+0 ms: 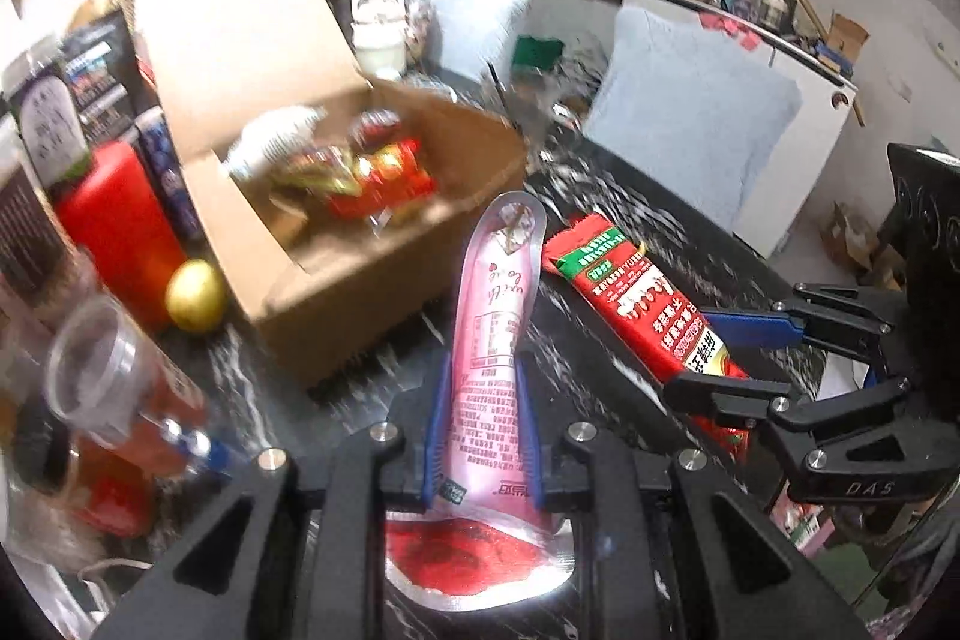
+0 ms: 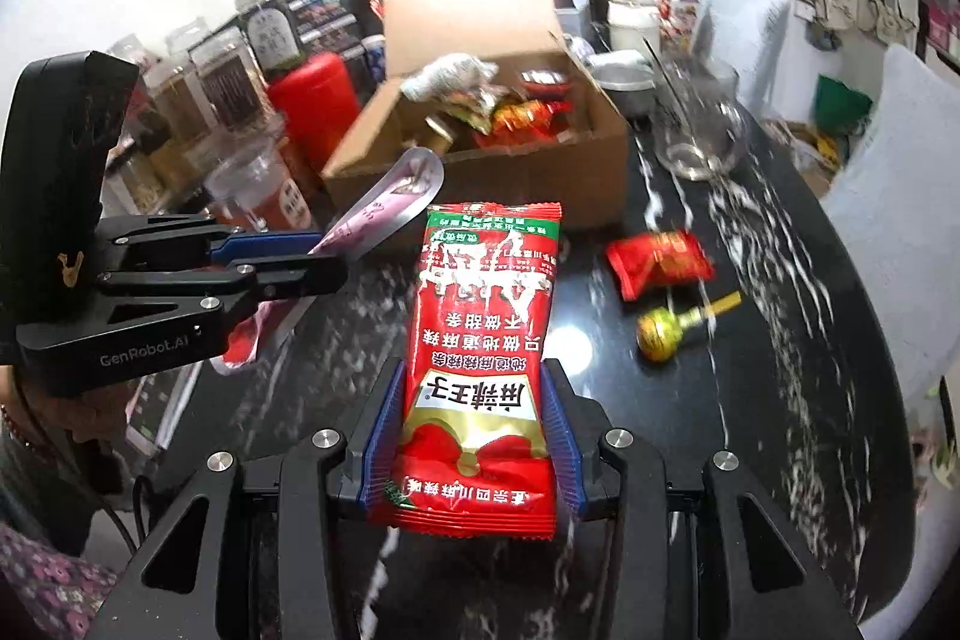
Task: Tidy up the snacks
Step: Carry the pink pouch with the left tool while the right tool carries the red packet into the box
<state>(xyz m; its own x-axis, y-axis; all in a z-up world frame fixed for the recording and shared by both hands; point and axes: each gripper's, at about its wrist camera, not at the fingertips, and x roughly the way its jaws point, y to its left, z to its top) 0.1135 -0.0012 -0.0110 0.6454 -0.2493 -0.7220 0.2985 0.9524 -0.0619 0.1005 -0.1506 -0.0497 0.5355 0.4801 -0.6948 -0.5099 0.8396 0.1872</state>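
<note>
My left gripper is shut on a pink snack pouch, held above the dark table; it also shows in the right wrist view. My right gripper is shut on a red snack packet, also seen in the left wrist view. An open cardboard box holding several snacks stands just ahead of both grippers; it shows in the right wrist view too.
A small red snack bag and a gold lollipop lie on the dark marble table to the right. A glass jar stands right of the box. Red canister, gold ball and jars crowd the left.
</note>
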